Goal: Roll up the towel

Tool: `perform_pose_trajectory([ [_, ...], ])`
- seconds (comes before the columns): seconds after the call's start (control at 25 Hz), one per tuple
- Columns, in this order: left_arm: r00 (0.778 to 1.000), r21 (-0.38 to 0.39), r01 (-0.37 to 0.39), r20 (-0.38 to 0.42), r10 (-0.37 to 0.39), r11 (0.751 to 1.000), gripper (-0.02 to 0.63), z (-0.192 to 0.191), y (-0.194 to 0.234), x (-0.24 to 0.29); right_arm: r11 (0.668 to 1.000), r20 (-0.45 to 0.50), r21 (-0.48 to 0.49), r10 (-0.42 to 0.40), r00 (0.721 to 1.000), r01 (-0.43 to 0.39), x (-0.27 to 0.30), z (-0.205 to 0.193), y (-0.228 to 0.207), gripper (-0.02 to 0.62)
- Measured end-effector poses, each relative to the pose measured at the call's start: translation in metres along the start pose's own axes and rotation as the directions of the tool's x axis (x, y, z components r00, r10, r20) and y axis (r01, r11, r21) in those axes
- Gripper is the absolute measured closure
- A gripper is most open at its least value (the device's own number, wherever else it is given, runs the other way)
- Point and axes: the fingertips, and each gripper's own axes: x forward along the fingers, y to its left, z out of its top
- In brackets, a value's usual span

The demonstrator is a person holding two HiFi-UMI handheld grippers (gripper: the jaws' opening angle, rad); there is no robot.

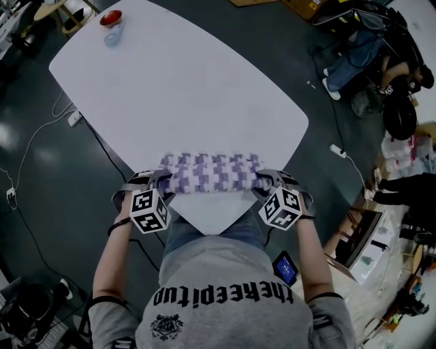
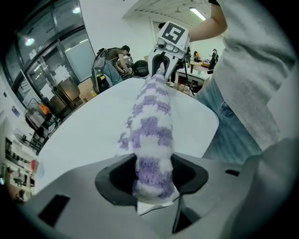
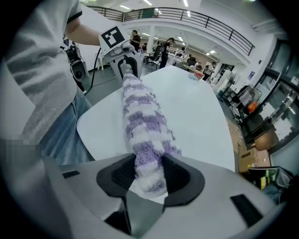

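Towel (image 1: 211,172), purple-and-white checked and bunched into 1 long roll, lay along the near edge of the white table (image 1: 184,88). The left gripper (image 1: 161,181) was clenched on its left end and the right gripper (image 1: 266,181) on its right end. A red-topped object (image 1: 111,18) sat at the far-left corner (well apart). Only the 2 gripper views showed jaws squeezing the pile. The shirt lettering (image 1: 223,294) was not surely readable.
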Motion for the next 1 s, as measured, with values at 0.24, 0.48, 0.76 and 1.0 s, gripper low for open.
perform_pose_trajectory([
  [0.24, 0.996, -0.109, 0.059, 0.073, -0.052, 0.992, 0.393, 0.006, 0.03, -0.007, 0.995, 0.05, 0.091, 0.039, 0.998, -0.043, -0.005, 0.013, -0.034, 0.433],
  [0.48, 0.986, -0.225, 0.085, 0.156, -0.05, 0.971, 0.388, 0.004, 0.036, -0.006, 0.993, 0.07, 0.108, 0.039, 0.997, -0.046, -0.009, 0.014, -0.038, 0.431],
  [0.76, 0.977, -0.342, 0.104, 0.209, -0.032, 0.934, 0.388, 0.006, 0.06, -0.011, 0.988, 0.101, 0.143, 0.035, 0.994, -0.049, -0.018, 0.021, -0.058, 0.431],
  [1.0, 0.978, -0.393, 0.1, 0.209, -0.017, 0.914, 0.388, 0.002, 0.064, -0.004, 0.98, 0.176, 0.193, 0.006, 0.984, -0.041, -0.03, 0.027, -0.061, 0.431],
])
